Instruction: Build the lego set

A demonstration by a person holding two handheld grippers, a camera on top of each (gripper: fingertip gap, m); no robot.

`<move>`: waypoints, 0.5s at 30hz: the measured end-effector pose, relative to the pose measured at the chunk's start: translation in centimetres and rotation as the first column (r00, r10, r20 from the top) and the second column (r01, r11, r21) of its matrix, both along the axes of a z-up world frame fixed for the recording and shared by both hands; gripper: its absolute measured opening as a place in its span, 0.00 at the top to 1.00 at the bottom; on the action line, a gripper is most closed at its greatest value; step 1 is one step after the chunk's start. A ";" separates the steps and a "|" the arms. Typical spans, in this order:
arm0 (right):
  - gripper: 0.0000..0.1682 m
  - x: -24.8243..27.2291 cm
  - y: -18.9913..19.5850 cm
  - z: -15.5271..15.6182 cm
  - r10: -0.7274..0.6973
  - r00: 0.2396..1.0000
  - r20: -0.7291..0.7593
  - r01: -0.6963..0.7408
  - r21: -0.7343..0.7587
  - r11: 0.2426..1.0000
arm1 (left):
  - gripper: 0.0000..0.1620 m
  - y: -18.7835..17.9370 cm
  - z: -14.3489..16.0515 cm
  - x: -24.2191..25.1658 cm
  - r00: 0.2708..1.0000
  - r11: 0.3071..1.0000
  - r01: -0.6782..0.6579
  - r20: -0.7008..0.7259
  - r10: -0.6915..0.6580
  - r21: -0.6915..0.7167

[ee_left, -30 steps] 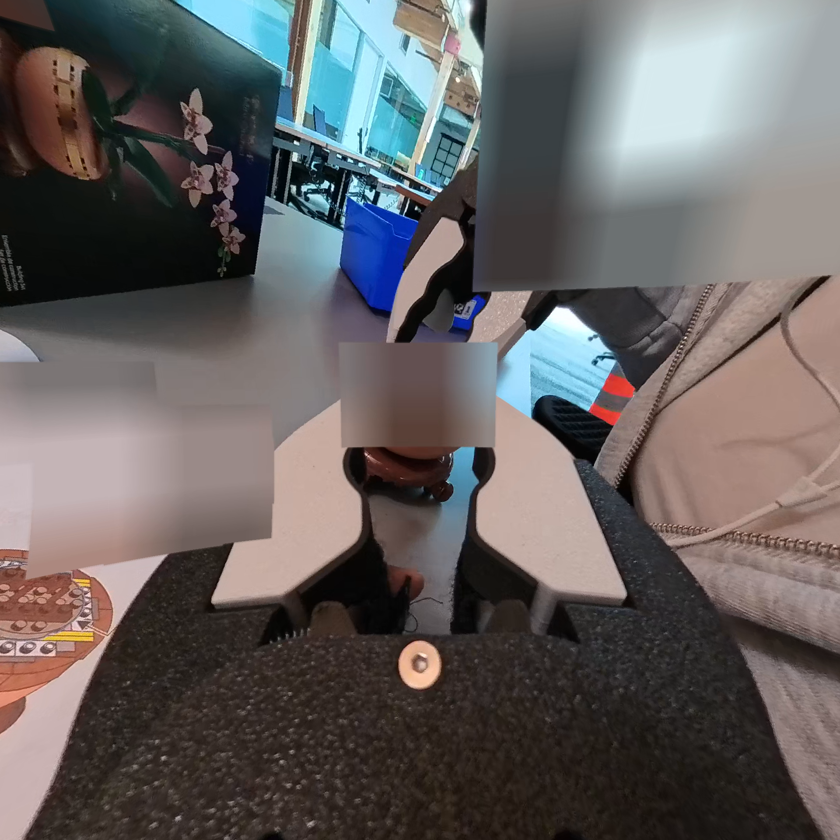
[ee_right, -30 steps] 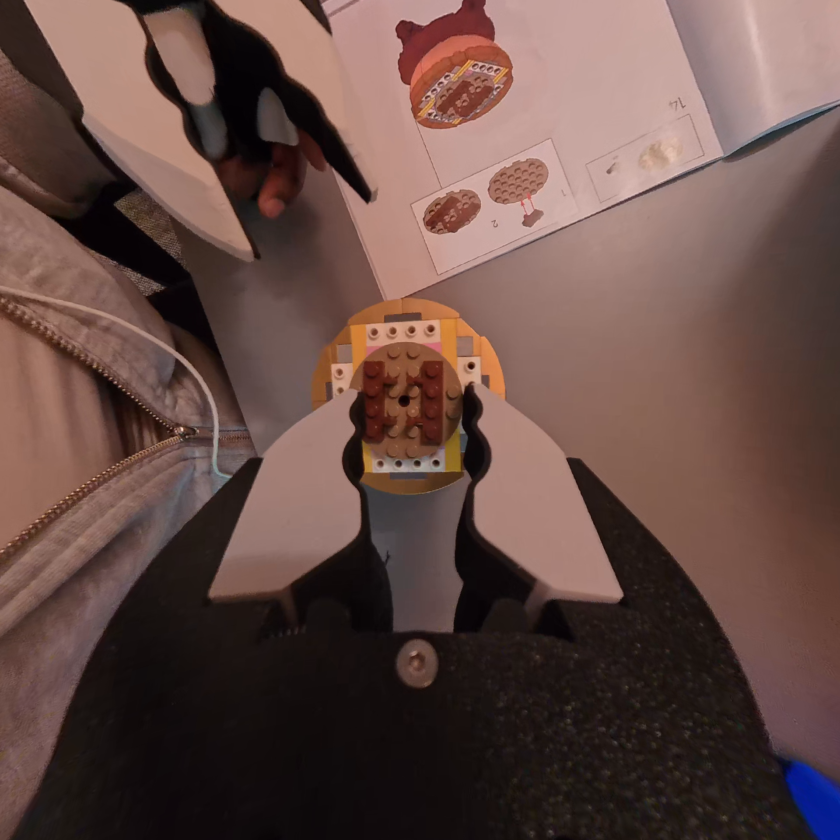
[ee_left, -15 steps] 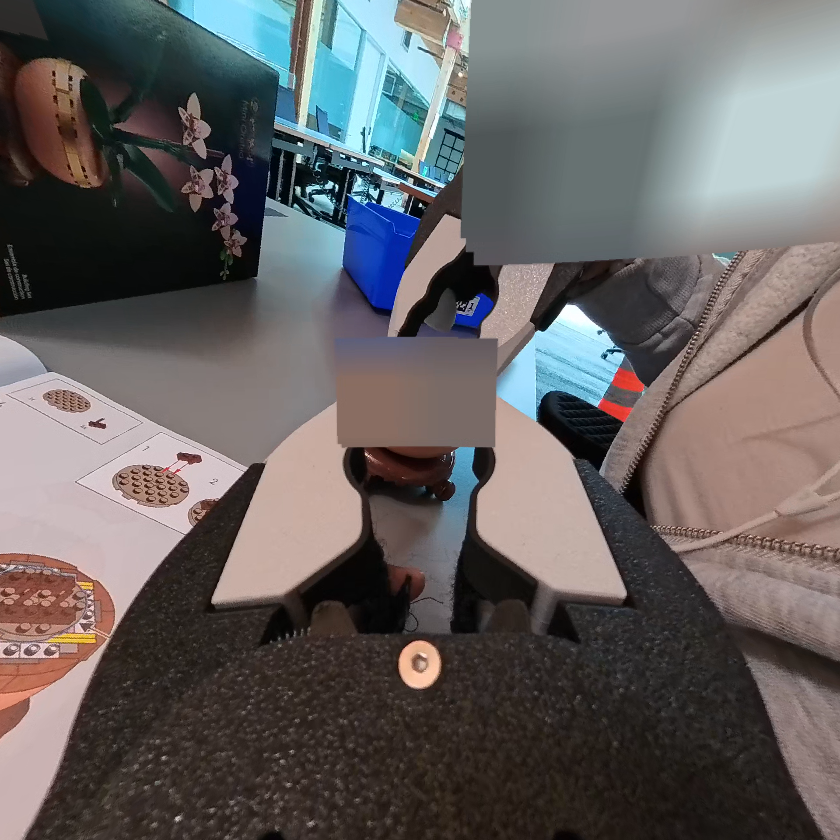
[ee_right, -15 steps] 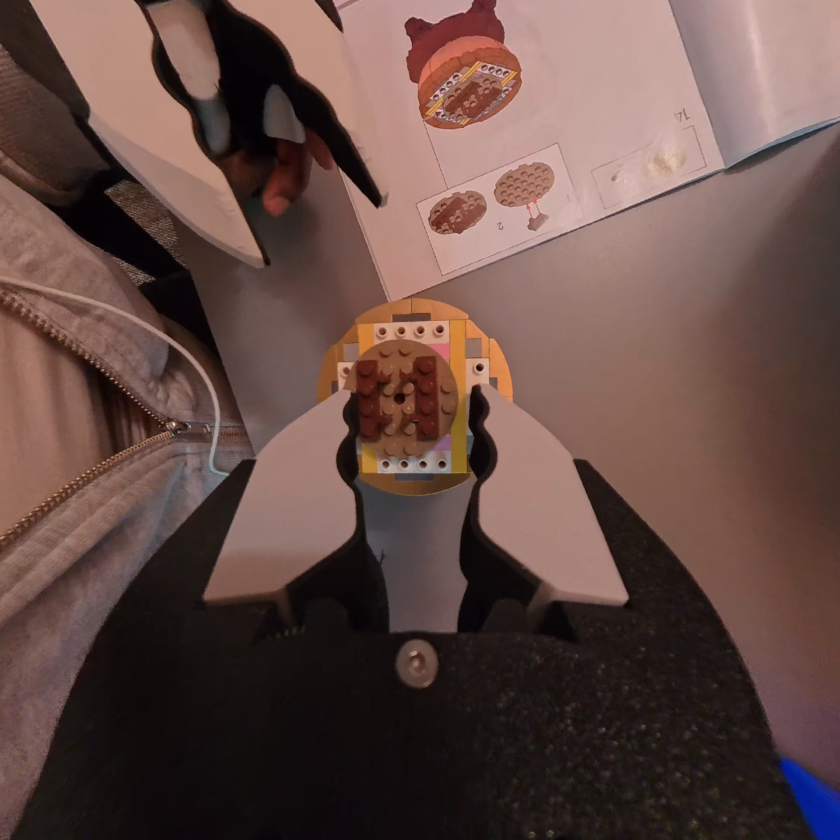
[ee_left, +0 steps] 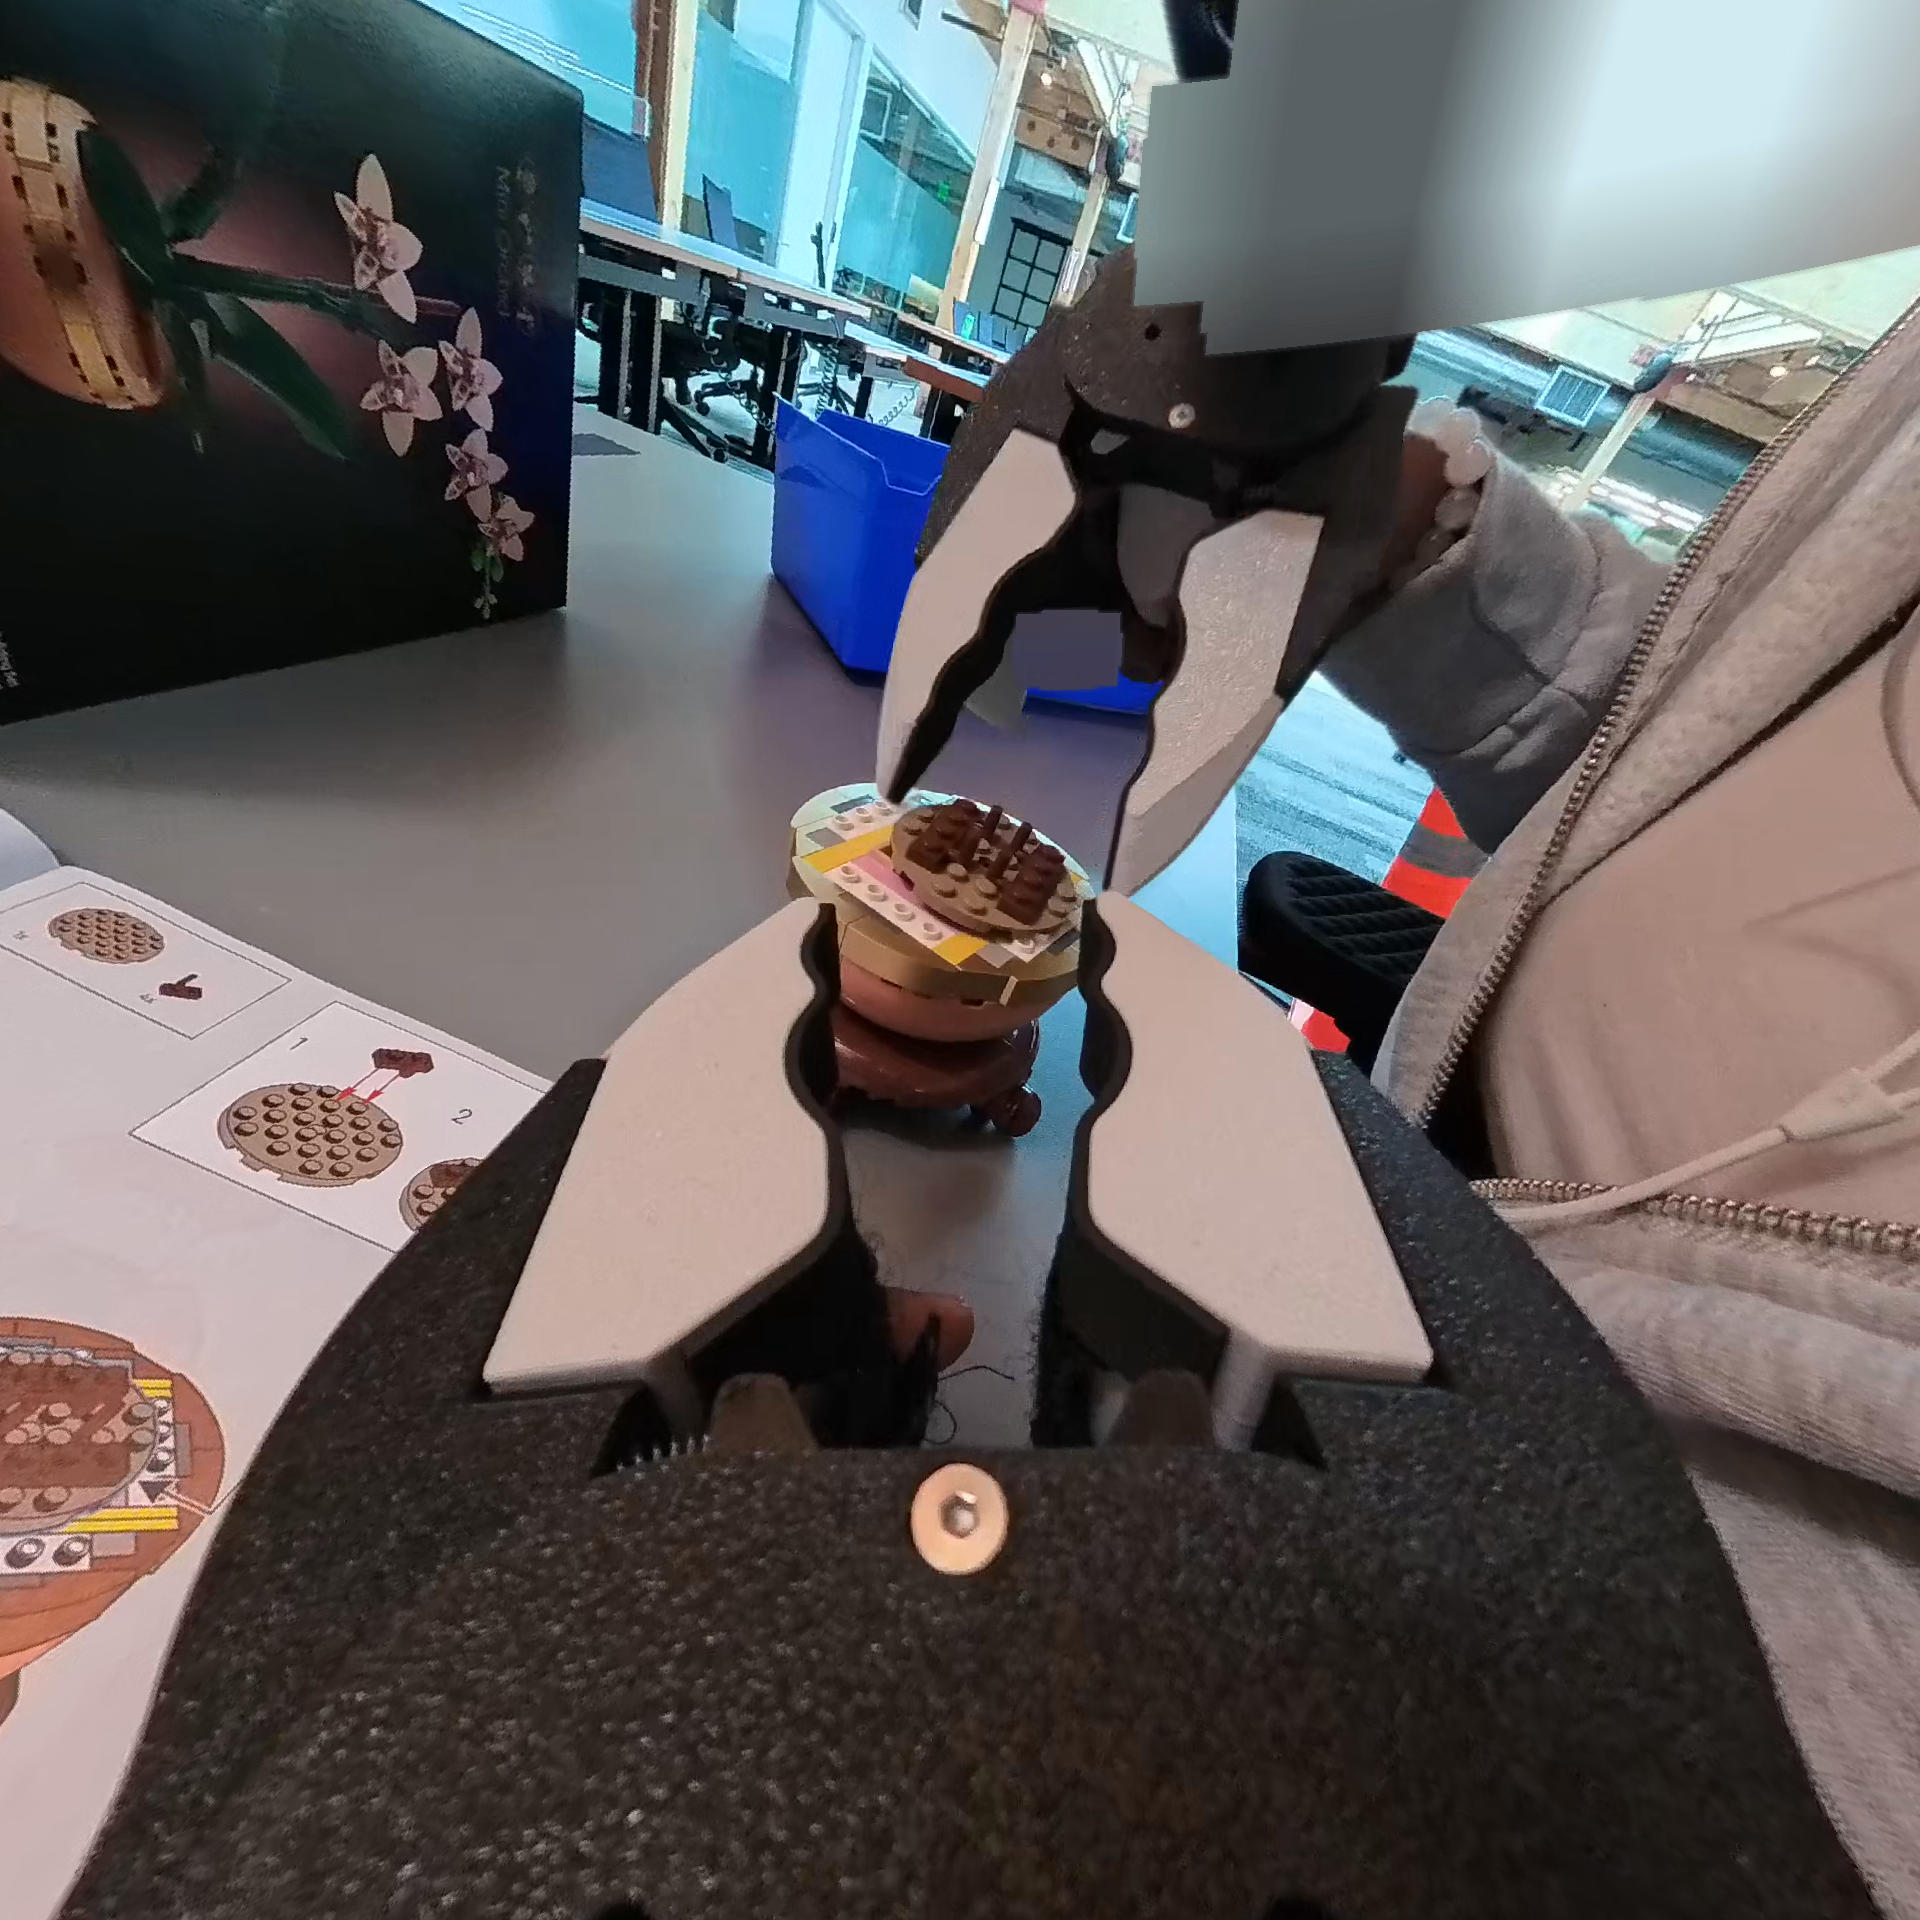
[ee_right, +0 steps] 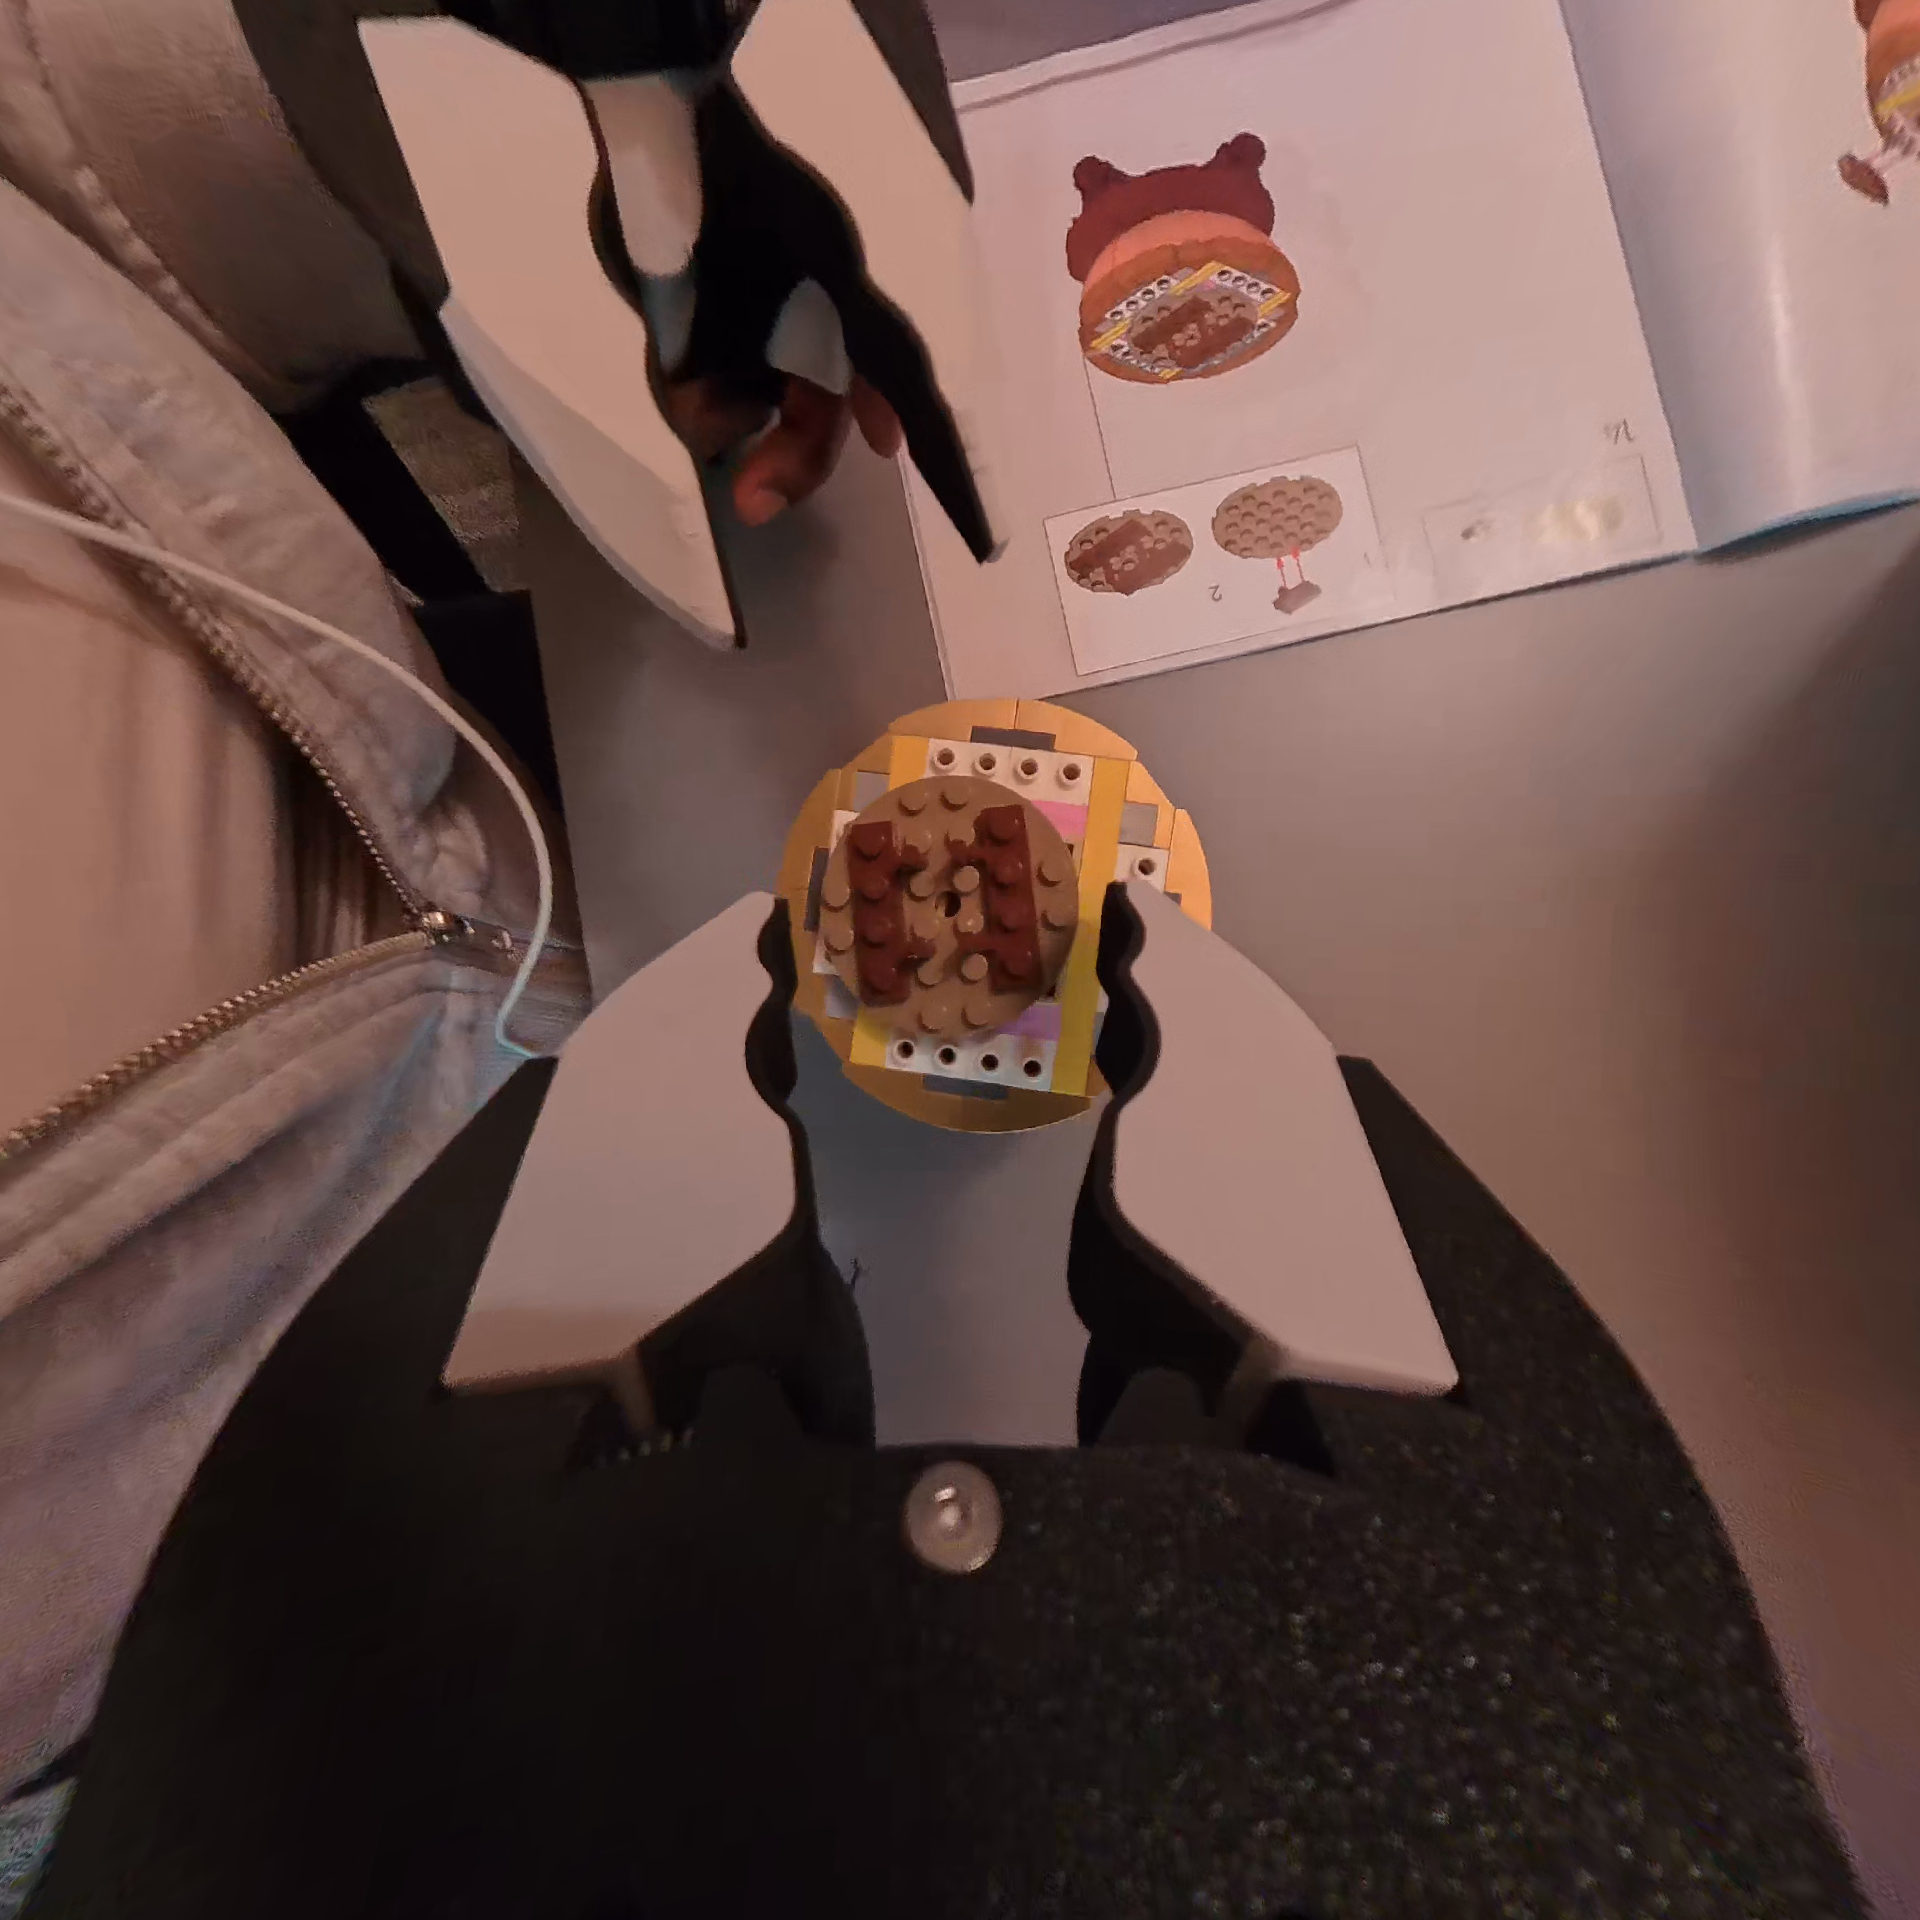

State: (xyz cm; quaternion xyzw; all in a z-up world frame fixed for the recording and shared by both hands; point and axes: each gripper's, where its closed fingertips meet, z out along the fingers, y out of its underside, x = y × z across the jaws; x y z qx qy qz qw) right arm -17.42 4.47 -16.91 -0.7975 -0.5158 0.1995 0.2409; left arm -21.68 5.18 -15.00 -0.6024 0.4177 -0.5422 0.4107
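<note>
Both tongs point(ee_left: 948, 914) point(ee_right: 940, 914) flank lego pot point(ee_left: 940, 914).

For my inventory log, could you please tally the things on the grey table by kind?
Round tan-and-brown lego pot build: 1
Open white instruction booklet: 1
Black flower-printed set box: 1
Blue plastic bin: 1
Total: 4

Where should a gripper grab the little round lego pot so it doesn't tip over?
Probably grab the lego pot by its wide tan rim, coming level from the side with one finger on each side. The rim is the broadest, flattest band; the brown foot below is narrower, and the studded round plate on top looks tilted, maybe loose.
</note>
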 end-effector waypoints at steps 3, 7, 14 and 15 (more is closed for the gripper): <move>0.70 -0.1 0.0 -0.5 0.038 0.999 0.010 -0.039 0.019 0.999 | 0.73 0.0 0.0 0.1 1.000 1.000 0.000 -0.002 0.000 0.002; 0.72 0.4 0.6 0.0 0.009 1.000 0.000 -0.009 0.052 0.999 | 0.73 0.0 0.0 0.1 1.000 1.000 -0.003 -0.007 0.003 0.011; 0.72 5.1 1.8 4.8 -0.168 0.980 -0.110 0.178 0.090 0.980 | 0.73 -0.1 0.2 0.0 1.000 1.000 -0.002 0.010 0.002 0.014; 0.72 5.5 1.8 5.4 -0.186 0.973 -0.137 0.198 0.082 0.977 | 0.73 -0.1 0.2 0.0 1.000 1.000 -0.003 0.016 0.002 0.012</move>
